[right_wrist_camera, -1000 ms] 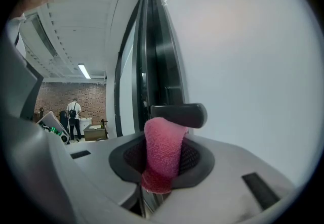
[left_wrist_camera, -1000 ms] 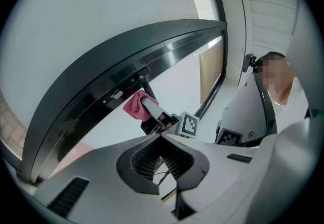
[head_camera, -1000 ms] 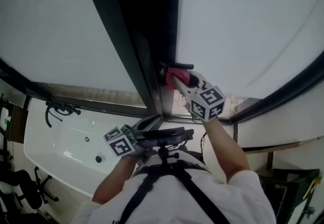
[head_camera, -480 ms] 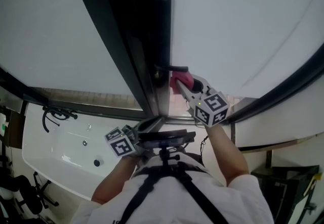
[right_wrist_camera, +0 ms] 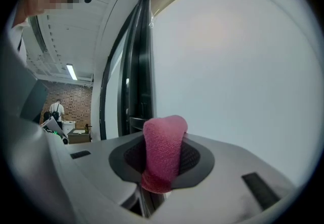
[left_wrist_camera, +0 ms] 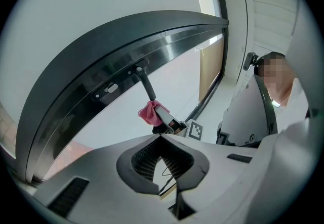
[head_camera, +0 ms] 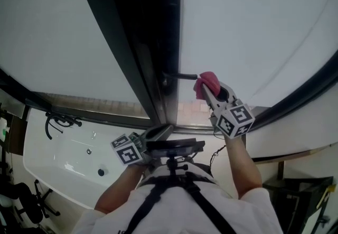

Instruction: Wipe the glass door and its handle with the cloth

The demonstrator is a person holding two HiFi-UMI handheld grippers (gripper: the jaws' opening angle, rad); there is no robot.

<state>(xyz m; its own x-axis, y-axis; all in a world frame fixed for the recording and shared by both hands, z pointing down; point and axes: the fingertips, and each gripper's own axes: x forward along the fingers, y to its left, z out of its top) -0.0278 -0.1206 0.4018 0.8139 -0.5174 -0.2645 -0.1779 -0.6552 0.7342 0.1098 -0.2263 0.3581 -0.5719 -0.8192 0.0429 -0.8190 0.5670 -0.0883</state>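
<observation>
Pink cloth [head_camera: 207, 81] is clamped between the fingers of the right gripper [head_camera: 208, 88] and sits at the outer end of the dark handle [head_camera: 179, 75] on the glass door [head_camera: 253, 27] — its pale pane lies just beyond. Left gripper [head_camera: 154, 133] is held low, near the person's chest — fingers together, nothing between them.

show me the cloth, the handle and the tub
cloth [right_wrist_camera: 163, 152], right gripper view, middle of the pink fold
handle [head_camera: 182, 75], head view, middle of the dark bar
tub [head_camera: 63, 159], head view, bare white floor of the basin
</observation>
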